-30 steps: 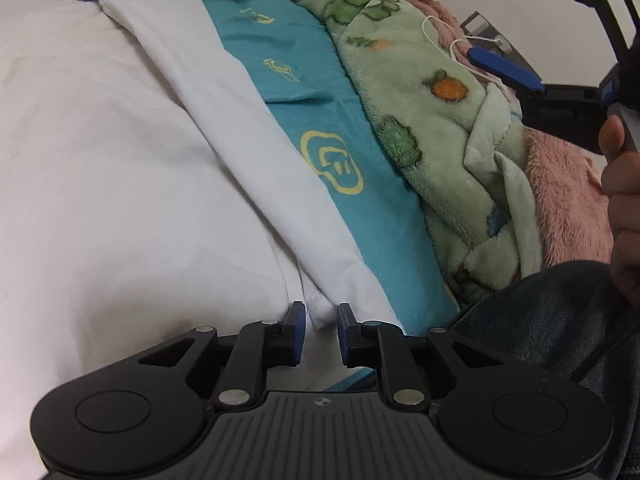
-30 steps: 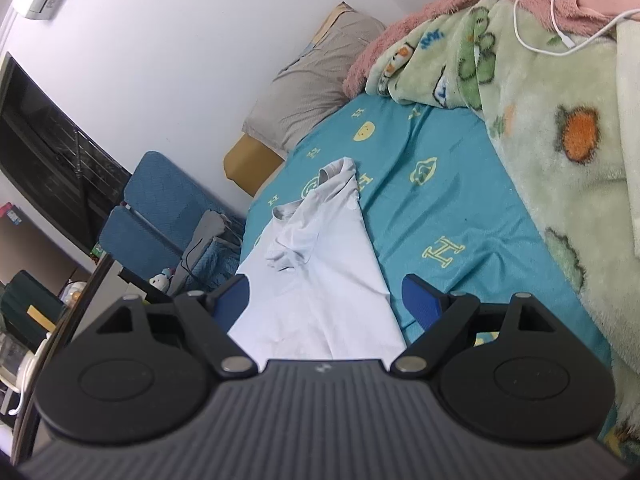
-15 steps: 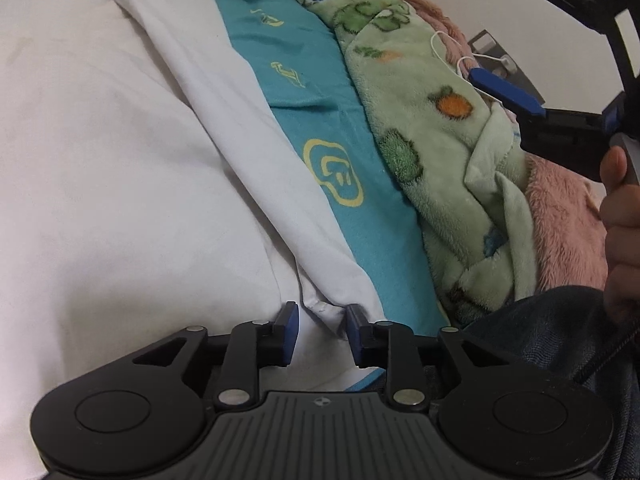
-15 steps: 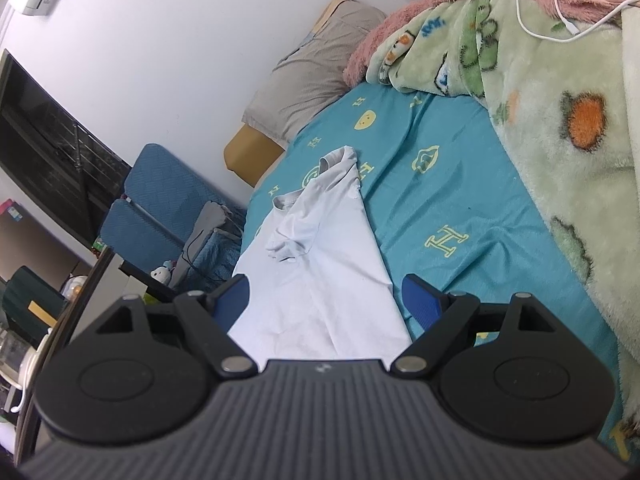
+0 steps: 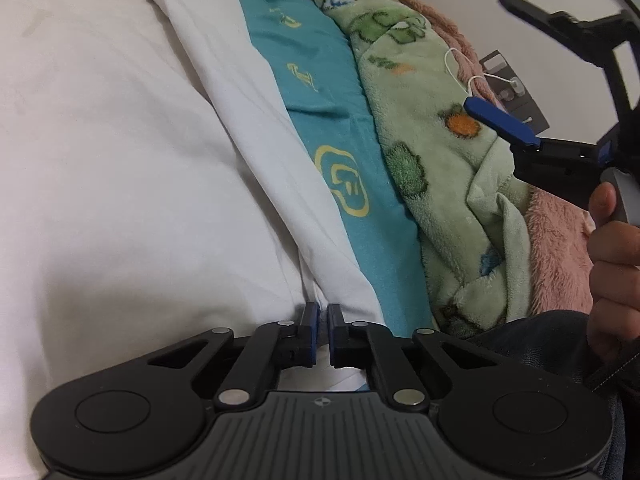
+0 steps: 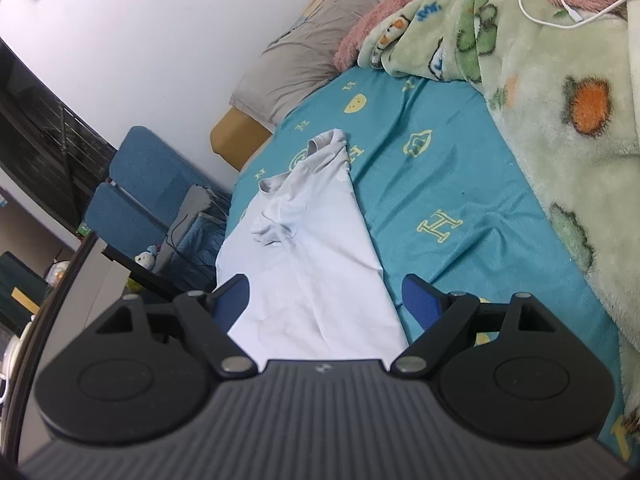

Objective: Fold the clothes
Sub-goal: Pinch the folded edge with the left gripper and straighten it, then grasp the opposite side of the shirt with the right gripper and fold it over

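Shirt: white; laid lengthwise on the teal sheet; collar at the far end toward the pillow; one sleeve bunched near the collar; near hem runs under the right gripper's body and out of sight; in the left view the cloth fills the left half of the frame, with a folded edge running diagonally along the sheet.
Left gripper: low at the shirt's near edge; blue pads drawn together with only a sliver between them; a fold of white cloth sits at the tips and appears pinched; the contact itself is partly hidden by the fingers.
Right gripper: raised over the near end of the shirt; pads wide apart; nothing between them; cloth seen below through the gap; in the left view it hangs at the right side above the blanket, held by a hand.
Blanket: green fleece with animal print; heaped along the right side of the bed; pink fleece behind it; a white cable lies on top.
Surroundings: blue chair beside the bed; dark denim at the lower right of the left view.
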A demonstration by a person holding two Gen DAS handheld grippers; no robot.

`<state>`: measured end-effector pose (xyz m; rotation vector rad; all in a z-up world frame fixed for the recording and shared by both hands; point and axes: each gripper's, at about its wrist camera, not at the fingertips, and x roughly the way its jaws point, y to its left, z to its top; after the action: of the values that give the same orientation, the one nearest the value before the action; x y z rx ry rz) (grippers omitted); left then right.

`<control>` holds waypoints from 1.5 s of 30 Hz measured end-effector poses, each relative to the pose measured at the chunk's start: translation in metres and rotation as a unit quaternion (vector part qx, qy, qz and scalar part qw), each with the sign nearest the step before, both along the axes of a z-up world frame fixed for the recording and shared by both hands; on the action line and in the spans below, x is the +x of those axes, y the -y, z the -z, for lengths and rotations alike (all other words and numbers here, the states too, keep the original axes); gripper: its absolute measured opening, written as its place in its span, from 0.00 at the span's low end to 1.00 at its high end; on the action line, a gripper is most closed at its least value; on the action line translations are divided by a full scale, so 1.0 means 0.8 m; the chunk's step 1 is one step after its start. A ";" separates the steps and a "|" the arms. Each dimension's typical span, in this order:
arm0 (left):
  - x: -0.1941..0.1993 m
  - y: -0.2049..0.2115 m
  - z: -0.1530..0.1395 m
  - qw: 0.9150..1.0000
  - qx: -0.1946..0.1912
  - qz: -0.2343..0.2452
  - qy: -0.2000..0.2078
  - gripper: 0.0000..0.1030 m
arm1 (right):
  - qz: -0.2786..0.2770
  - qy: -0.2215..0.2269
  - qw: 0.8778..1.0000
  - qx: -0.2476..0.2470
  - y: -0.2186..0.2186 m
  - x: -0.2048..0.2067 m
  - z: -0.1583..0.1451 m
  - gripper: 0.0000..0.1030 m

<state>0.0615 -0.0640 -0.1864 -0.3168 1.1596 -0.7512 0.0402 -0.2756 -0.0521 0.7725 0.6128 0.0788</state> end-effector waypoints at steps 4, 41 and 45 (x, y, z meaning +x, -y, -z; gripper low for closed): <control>-0.014 -0.029 -0.041 1.000 -0.010 -0.023 0.016 0.04 | -0.001 -0.002 1.000 -0.001 -0.001 0.000 0.000 0.83; 0.001 -0.104 -0.027 0.982 0.145 -0.118 -0.030 0.36 | -0.037 0.004 0.993 -0.110 -0.050 0.004 -0.010 0.83; -0.011 -0.107 -0.026 0.978 0.169 -0.118 -0.028 0.14 | -0.041 0.003 0.992 -0.120 -0.054 0.006 -0.010 0.83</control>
<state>0.0527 0.0217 -0.1657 -0.1864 1.2538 -0.3306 0.0446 -0.2322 -0.0440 0.5149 0.6343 0.0806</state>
